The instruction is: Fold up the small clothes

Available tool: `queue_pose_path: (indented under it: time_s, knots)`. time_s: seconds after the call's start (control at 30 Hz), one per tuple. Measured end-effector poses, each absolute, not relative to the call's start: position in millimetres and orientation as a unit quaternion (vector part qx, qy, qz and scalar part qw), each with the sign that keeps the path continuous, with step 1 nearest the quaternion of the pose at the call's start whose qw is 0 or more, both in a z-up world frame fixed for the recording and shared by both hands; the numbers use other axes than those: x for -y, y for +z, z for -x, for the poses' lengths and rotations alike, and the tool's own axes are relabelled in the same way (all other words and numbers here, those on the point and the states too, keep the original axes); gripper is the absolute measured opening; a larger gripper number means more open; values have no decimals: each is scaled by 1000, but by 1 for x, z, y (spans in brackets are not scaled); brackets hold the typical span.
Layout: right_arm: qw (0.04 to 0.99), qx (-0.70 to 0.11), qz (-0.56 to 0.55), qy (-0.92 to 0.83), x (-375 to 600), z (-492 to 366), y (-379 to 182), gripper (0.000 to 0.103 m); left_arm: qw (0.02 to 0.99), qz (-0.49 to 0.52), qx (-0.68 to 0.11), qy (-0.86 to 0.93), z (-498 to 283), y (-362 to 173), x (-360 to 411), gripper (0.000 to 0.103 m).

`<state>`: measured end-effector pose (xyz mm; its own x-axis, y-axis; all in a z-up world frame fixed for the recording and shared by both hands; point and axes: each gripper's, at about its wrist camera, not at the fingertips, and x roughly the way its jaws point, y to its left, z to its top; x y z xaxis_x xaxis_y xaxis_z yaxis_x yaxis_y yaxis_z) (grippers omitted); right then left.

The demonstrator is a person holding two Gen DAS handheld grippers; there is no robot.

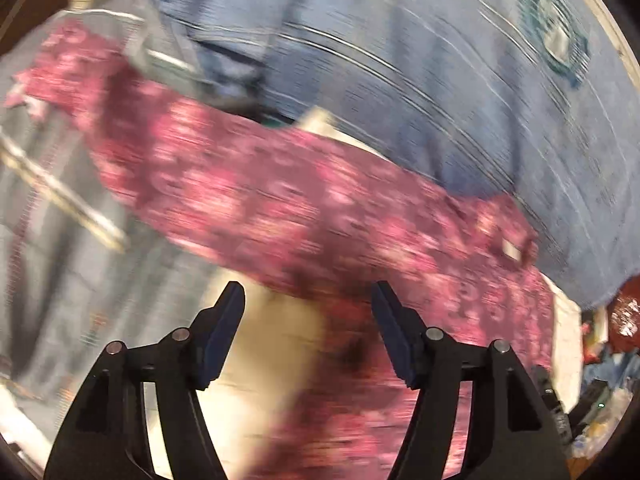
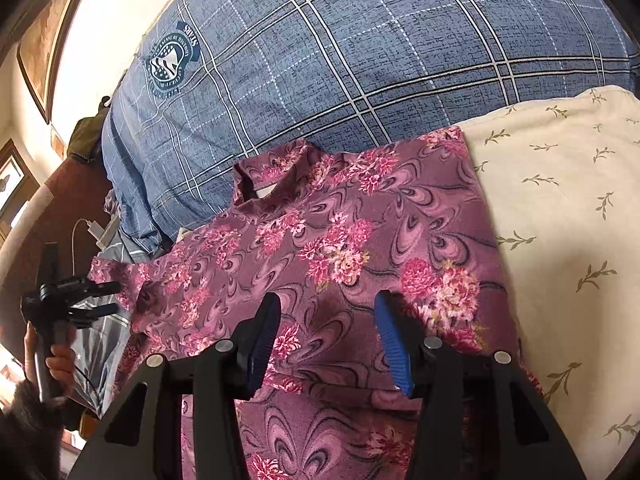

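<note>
1 floral top (image 2: 320, 248) lies spread on the cream sheet (image 2: 560, 200) beside the plaid pillow (image 2: 360, 40), barely folded we judge, our left gripper (image 2: 106, 298) and right gripper (image 2: 326, 312) both released, empty.

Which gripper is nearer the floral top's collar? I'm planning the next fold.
Right. The right gripper hovers over the floral top, below its collar; the left gripper sits off the sleeve end, farther away.

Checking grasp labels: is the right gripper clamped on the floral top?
No. The right gripper hovers with jaws apart above the floral top.
</note>
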<state>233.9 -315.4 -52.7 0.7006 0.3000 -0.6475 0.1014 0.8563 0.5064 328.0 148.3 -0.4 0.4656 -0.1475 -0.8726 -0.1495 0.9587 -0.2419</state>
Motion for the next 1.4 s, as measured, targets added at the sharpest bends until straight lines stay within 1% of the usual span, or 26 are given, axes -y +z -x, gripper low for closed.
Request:
queue_pose_path:
  time_s: [0.2,0.37,0.47,0.57,0.6,0.63,0.7,0.8,0.83,0.87,0.9,1.0,1.07,1.13,1.2,1.23,1.27,1.3,1.33,1.37,1.4]
  knots:
    - [885,-390,-250,49,311,-236,-52,52,841,235,-486,39,-350,7,-243,65]
    - [886,-397,-236,39,306,-238,-51,53,837,320,-440,52,-369,29,-316,65]
    - [885,-431,-178,-1,284,-251,-38,55,835,354,-417,59,-375,40,-351,65]
    - [891,-416,-160,90,236,-271,-11,55,841,349,-406,75,-381,53,-376,65]
    - [893,-409,-143,124,210,-280,-2,61,842,348,-405,81,-384,55,-382,66]
    - [891,-410,-134,143,193,-287,1,66,841,348,-406,84,-387,55,-388,71]
    - [881,-426,-119,169,151,-306,-3,66,835,354,-412,92,-392,53,-399,71]
    - [854,-463,-142,190,116,-327,-33,66,830,362,-413,100,-397,48,-410,71]
    - [843,-484,-141,186,107,-333,-48,68,829,363,-413,102,-400,45,-411,71]
    - [852,-478,-123,176,100,-332,-55,68,827,363,-417,100,-404,42,-413,72]
    - [867,-458,-99,172,94,-329,-53,71,826,361,-423,94,-408,40,-415,76]
    - [866,-464,-74,169,83,-332,-52,77,827,333,-443,100,-421,33,-410,77]
    - [866,-462,-79,174,84,-332,-53,77,833,317,-441,108,-428,32,-406,77]
    - [865,-459,-89,179,87,-331,-53,77,841,300,-435,111,-433,32,-400,84]
    - [865,-457,-101,183,90,-329,-54,77,847,287,-433,116,-437,30,-391,84]
    - [864,-456,-105,185,92,-328,-53,78,849,282,-432,115,-438,28,-387,81]
    - [864,-455,-108,186,93,-327,-52,78,851,270,-437,109,-440,25,-379,66]
    - [864,-454,-110,187,93,-327,-52,78,847,268,-449,99,-445,19,-375,28]
    - [864,-454,-111,188,94,-326,-52,78,837,274,-465,89,-450,12,-374,5]
    - [864,-453,-113,189,94,-326,-52,78,815,306,-487,76,-452,-1,-373,4]
    - [864,-452,-116,190,96,-326,-52,78,810,318,-485,82,-448,-4,-373,4]
